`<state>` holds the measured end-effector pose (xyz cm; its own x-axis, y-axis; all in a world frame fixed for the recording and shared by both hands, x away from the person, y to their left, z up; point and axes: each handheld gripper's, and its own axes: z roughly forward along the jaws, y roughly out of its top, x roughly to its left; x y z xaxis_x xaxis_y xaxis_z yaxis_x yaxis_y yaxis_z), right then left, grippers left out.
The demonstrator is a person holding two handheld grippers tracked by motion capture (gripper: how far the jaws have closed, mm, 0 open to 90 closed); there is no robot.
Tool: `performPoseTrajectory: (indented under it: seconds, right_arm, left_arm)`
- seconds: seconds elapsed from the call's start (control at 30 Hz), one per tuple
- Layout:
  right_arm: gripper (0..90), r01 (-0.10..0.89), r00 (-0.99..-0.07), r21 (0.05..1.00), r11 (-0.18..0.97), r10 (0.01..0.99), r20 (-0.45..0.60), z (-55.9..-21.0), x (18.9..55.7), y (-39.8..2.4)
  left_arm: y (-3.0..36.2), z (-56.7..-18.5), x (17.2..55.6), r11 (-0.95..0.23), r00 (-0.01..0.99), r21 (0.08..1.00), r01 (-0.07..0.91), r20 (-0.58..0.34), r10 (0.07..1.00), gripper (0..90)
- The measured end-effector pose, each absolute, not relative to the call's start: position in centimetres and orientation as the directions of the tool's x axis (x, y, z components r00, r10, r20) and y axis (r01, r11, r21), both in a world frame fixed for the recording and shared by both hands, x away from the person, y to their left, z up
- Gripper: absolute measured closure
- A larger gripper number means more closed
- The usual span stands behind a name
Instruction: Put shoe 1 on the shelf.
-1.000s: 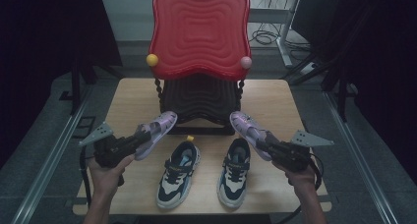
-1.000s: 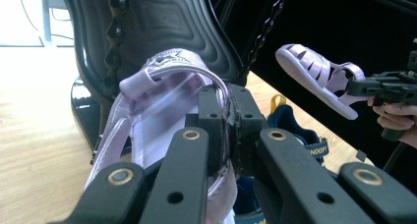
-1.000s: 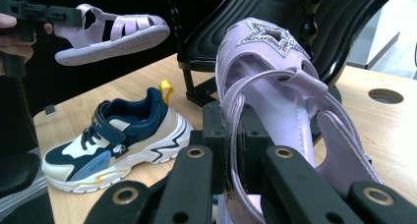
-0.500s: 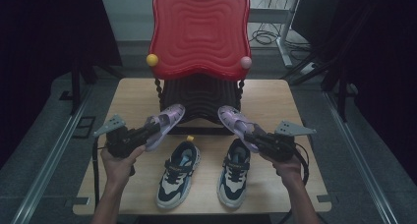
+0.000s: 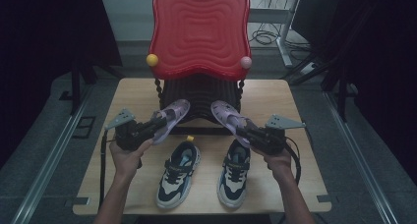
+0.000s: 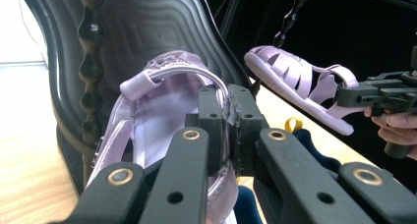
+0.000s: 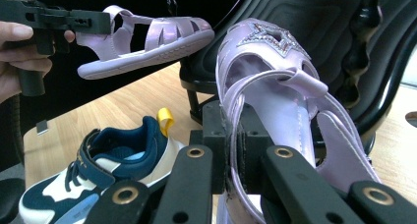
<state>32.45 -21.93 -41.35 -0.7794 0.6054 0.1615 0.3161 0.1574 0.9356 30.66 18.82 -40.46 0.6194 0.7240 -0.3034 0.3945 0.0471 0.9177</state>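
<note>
While both sit above the table: left gripper clamps lilac sandal; right gripper clamps its mate; sneaker pr near, btwn hands.

No writing, label, brand or number can be read anywhere; the sandals, sneakers and red chair carry no legible marks.

Two lilac sandals are in the air, one toward the table's left edge and one toward its right. Two navy-and-white sneakers stand near the front edge, one left, one right. One red chair stands at the back edge, with two balls on it, one yellow and one pink.
</note>
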Motion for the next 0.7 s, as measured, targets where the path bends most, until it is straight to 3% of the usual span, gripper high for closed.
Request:
performPoseTrajectory:
  seconds: [0.7]
  right_arm:
    - [85.1,0.320,-0.741,0.940,0.118,0.649,0.170,-41.2,34.4,-18.3]
  left_arm:
    - [16.8,-40.7,32.8,0.059,0.577,0.935,0.349,-0.264,0.773,86.0]
